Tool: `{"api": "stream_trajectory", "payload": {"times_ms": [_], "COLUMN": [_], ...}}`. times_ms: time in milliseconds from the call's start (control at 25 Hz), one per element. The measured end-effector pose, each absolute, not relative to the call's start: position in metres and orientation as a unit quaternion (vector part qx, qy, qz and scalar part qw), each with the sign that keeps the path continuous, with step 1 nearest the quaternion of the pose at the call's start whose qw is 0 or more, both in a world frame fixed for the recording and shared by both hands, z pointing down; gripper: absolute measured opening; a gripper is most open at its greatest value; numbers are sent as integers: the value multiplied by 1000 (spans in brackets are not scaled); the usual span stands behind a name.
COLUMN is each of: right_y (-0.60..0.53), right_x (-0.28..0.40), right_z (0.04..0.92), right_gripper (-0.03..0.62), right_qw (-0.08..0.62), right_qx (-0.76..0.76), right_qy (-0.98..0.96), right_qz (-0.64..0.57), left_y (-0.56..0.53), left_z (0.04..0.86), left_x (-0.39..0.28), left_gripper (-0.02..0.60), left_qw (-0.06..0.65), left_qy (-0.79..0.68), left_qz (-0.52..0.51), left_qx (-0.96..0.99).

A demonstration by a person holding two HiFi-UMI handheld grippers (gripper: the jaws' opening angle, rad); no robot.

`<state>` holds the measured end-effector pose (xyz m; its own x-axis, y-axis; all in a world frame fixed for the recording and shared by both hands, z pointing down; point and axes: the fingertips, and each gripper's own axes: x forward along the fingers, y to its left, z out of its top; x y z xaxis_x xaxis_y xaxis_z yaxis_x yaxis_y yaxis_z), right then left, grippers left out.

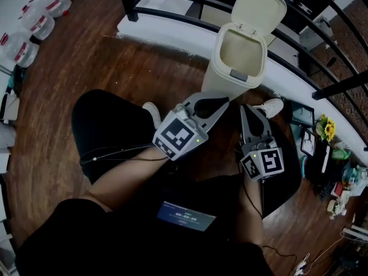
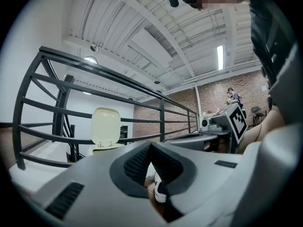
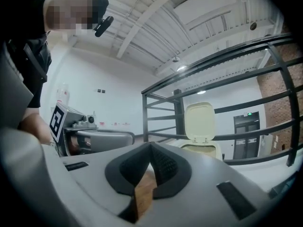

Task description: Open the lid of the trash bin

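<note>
The cream trash bin stands on the wooden floor against a white ledge, its lid tipped up and back so the inside shows. My left gripper is shut and holds nothing, its tip just short of the bin's base. To its right, my right gripper is also shut and holds nothing. In the left gripper view the left gripper is shut, with the raised lid beyond. In the right gripper view the right gripper is shut, and the open bin stands ahead.
A black metal railing runs along the white ledge behind the bin. Water bottles stand at the far left. White shoes sit by the bin. Picture frames and flowers crowd the right. A lit screen rests on my lap.
</note>
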<state>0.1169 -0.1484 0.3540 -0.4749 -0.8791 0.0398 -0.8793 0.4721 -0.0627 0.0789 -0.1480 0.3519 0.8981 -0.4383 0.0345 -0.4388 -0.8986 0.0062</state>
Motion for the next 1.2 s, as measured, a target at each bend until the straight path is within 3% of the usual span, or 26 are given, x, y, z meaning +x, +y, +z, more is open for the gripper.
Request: {"api": "stream_trajectory", "payload": {"times_ms": [400,1200], "right_y": [-72,-14], "right_x": [105,84], "right_z": [351,345], "right_gripper": [20,22], "right_qw": [-4,-31], "right_qx": [493,464], "right_qy": [-870,-885], "right_qz": [22,21], "left_y": [-73,-22], "left_z": [350,356], "left_x": [72,48], "left_gripper": [12,12], "left_qw": [10,1], "left_qy": [-202,-200], "left_qz": [12,17], "left_qx": [979,980]}}
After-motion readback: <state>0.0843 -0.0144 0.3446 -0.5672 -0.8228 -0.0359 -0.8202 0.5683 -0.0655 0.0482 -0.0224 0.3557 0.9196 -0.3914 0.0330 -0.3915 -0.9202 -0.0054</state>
